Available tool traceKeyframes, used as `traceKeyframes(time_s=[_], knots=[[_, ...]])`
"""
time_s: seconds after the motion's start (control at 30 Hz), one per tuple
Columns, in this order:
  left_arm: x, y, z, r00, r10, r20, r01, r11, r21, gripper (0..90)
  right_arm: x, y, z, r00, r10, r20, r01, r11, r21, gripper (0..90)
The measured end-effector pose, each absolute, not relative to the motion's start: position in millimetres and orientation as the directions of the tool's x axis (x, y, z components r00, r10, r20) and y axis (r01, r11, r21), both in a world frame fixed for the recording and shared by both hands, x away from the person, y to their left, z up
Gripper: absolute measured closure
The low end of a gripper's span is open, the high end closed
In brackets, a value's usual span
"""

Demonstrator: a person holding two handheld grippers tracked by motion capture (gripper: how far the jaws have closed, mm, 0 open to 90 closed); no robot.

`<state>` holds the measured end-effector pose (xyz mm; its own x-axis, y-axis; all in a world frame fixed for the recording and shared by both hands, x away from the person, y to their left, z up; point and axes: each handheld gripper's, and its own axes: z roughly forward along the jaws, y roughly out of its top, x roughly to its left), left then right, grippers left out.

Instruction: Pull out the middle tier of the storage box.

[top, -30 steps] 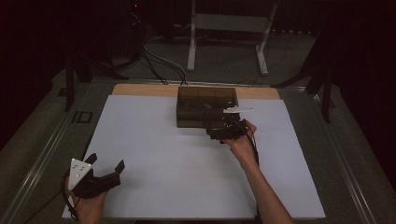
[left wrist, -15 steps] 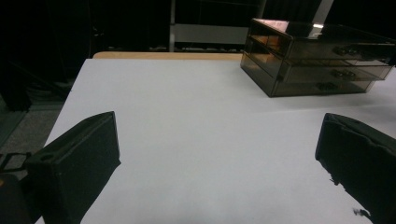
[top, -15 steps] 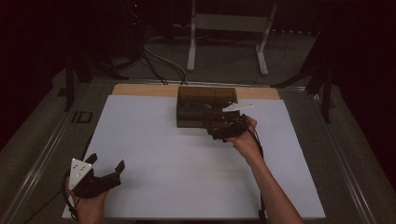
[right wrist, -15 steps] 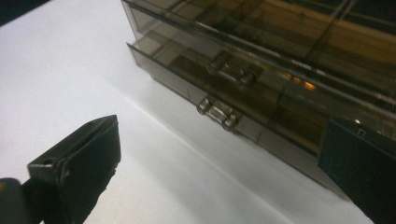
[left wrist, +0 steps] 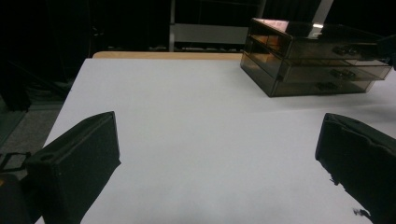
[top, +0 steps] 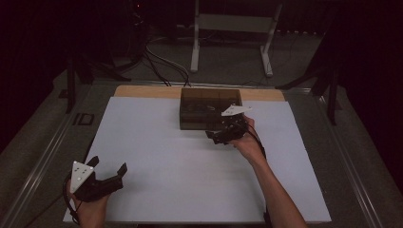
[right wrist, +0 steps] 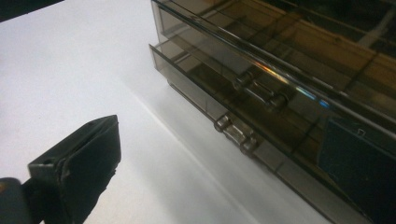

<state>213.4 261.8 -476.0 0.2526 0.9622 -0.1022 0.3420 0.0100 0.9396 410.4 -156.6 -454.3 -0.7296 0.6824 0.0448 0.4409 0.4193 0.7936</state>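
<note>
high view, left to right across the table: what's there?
Left gripper at the near left edge of the white table sheet → smoked clear drawer unit at the far middle → right gripper, just in front of the unit's right part.

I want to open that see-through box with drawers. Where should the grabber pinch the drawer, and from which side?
Pinch the little bar handle on the drawer front. It stands off the smooth face of the drawer box, so the right gripper, already open at the front, could probably close one jaw above and one below it, then pull straight back toward the person. The flat clear walls offer nothing else to grip.
</note>
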Motion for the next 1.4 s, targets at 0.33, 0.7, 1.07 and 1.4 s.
traceKeyframes(time_s=[0.33,0.7,1.07,1.4], knots=[[213.3,262.1,-476.0,0.254,0.962,-0.104,0.342,0.011,0.940,1.1,418.5,-145.0,-459.1,-0.747,0.665,0.004,0.413,0.460,0.786,0.4],[213.1,262.5,-475.9,0.255,0.961,-0.104,0.342,0.011,0.940,1.1,424.0,-138.0,-469.3,-0.754,0.657,-0.002,0.428,0.493,0.758,3.5],[213.2,262.5,-476.0,0.255,0.961,-0.104,0.343,0.011,0.939,1.1,425.0,-140.9,-470.9,-0.741,0.671,0.010,0.462,0.499,0.733,11.2],[213.9,261.4,-476.1,0.257,0.961,-0.100,0.344,0.006,0.939,1.1,422.1,-144.4,-466.6,-0.771,0.637,0.013,0.458,0.539,0.706,13.9]])
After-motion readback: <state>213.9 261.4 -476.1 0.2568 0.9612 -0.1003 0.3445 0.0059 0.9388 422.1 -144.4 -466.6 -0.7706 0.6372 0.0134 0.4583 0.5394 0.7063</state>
